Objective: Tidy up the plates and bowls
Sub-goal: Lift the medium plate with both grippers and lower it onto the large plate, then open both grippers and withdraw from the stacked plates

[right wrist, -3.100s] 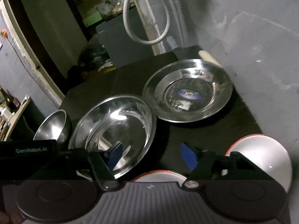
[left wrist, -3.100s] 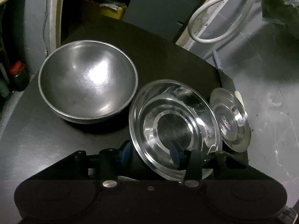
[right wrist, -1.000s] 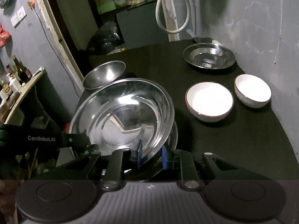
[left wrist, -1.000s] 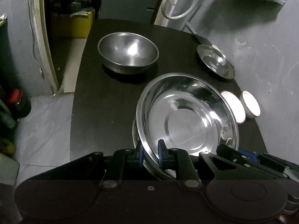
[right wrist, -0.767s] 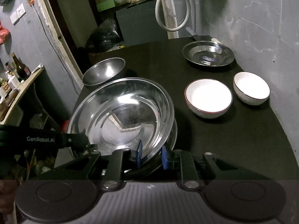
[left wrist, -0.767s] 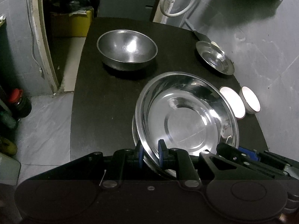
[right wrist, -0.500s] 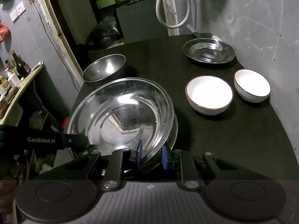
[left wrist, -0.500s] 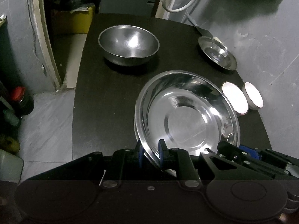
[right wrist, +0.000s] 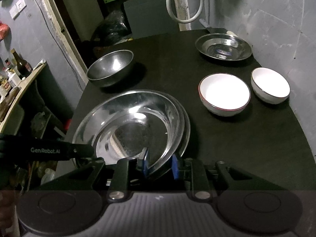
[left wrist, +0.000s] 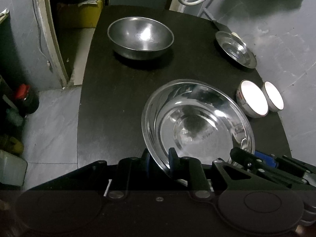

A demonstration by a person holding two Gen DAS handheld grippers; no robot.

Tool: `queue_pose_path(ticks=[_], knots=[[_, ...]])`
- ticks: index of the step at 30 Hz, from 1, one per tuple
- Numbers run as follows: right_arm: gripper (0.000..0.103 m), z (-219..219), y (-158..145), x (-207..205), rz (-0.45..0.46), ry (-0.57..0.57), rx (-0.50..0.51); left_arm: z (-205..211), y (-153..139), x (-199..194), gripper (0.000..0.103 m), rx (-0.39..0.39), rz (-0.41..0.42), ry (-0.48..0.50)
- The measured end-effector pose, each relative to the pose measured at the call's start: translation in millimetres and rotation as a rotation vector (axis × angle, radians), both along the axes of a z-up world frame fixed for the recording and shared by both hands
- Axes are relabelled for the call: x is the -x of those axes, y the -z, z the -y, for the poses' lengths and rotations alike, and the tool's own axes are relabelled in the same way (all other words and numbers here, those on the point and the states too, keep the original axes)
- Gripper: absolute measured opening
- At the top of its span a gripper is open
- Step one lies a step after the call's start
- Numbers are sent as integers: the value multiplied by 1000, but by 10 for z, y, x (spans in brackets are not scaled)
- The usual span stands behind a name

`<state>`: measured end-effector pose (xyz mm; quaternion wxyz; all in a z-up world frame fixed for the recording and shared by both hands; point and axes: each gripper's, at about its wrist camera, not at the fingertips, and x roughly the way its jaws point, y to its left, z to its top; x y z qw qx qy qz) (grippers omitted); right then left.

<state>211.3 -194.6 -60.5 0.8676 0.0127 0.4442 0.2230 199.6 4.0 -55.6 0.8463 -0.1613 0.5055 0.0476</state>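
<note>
Steel, shiny and shallow, the large plate (left wrist: 197,124) opens upward and is tilted, its near rim raised toward you at 6 o'clock; being round, it shows no long axis. Your left gripper (left wrist: 159,161) is clamped on that rim from the left, and your right gripper (right wrist: 160,163) is clamped on the plate's near rim too, where a second rim shows just beneath. The plate sits above the near part of the black table (right wrist: 246,138). At 11 o'clock stands the deep steel bowl (left wrist: 140,36); at 1 o'clock the small steel plate (right wrist: 223,47); at 2 o'clock two white bowls (right wrist: 224,93), just beside each other.
</note>
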Motion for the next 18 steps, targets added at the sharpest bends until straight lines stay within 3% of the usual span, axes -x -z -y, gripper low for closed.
queue_pose_path(ticks=[12, 15, 18], knots=[[34, 34, 37, 15, 3, 2, 14, 63, 1, -11, 23, -33, 3, -8], [35, 43, 40, 25, 7, -3, 8, 61, 7, -7, 28, -37, -4, -16], [44, 21, 49, 28, 10, -13, 13, 46, 2, 8, 34, -47, -7, -25]])
